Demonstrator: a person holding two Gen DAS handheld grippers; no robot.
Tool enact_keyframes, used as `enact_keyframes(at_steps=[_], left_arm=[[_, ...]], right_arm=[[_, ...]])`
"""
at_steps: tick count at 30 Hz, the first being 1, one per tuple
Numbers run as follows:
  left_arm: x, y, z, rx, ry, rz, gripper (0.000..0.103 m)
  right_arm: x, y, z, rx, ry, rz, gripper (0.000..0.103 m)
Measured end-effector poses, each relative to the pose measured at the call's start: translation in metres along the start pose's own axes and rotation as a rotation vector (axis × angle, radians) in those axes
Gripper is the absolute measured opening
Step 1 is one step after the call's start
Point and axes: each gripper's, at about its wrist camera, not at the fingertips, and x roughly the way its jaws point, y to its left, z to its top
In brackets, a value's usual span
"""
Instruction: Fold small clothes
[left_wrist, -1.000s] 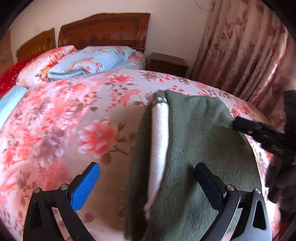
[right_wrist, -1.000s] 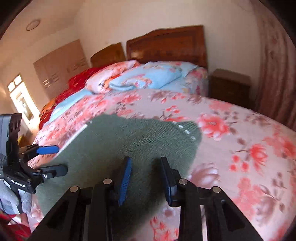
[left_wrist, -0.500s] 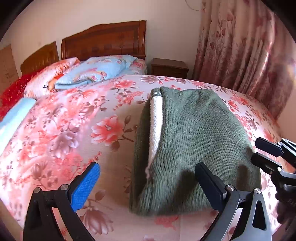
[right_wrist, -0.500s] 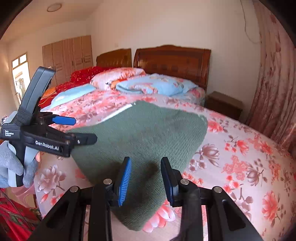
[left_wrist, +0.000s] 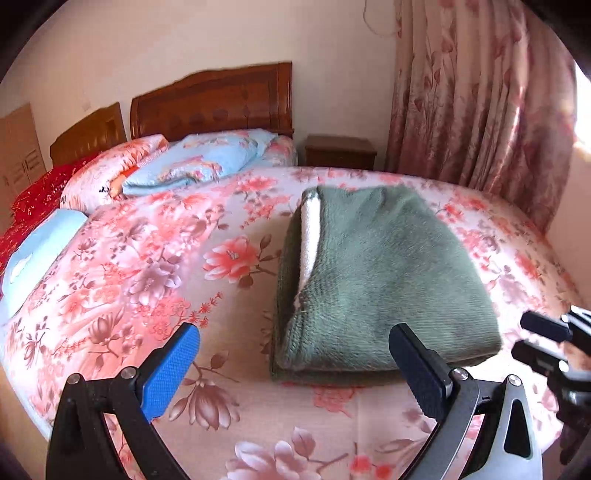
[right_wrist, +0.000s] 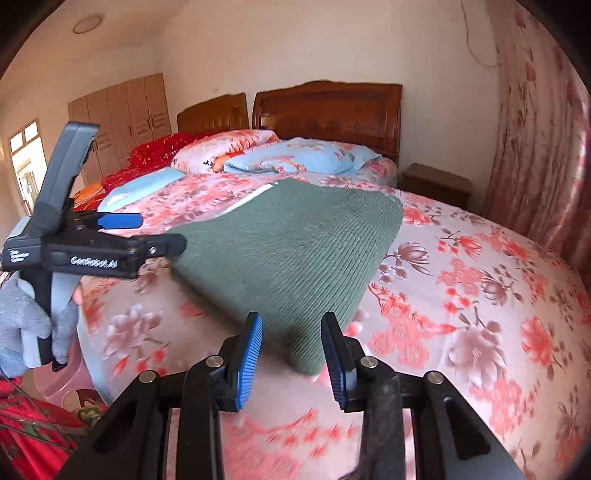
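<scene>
Both grippers are backing away from the folded green garment (left_wrist: 380, 280), now lying free on the bed (left_wrist: 147, 280) toward twelve o'clock, left gripper (left_wrist: 295, 369) jaws gaping, right gripper (right_wrist: 291, 354) jaws parted, empty, suggesting this fold is finishing.

Warm daylight fills the room, brightest at the curtain (left_wrist: 480, 99) on the right, where a blown-out white patch glares at the frame's edge, and at the window (right_wrist: 24, 162) far left in the right wrist view. Shadows on the bed (left_wrist: 147, 258) are soft. Fisheye bending curves the bed's edges and darkens every corner. Near the bed's close edge the print smears, probably motion blur.
</scene>
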Motion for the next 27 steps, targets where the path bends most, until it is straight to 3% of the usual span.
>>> enact_keyframes(at_steps=[8,12,14,17,21,27], left_arm=[[-0.074,-0.014,-0.002,0.009,-0.162,-0.043,0.103],[-0.115,-0.026,-0.006,0.043,-0.319,0.013,0.103],[-0.130,-0.027,-0.010,0.003,-0.385,0.090,0.103],[-0.144,-0.026,-0.019,-0.052,-0.436,0.133,0.103],[-0.139,-0.020,-0.027,-0.065,-0.403,0.086,0.103],[-0.118,-0.028,-0.039,-0.059,-0.306,0.063,0.103]], right_arm=[[-0.074,0.034,-0.002,-0.012,-0.120,-0.091,0.034],[-0.098,0.043,-0.007,0.042,-0.174,-0.101,0.036],[-0.098,0.043,-0.010,0.090,-0.184,-0.105,0.036],[-0.094,0.039,-0.013,0.181,-0.169,-0.166,0.036],[-0.090,0.040,-0.022,0.267,-0.165,-0.193,0.036],[-0.072,0.055,-0.029,0.234,-0.118,-0.207,0.036]])
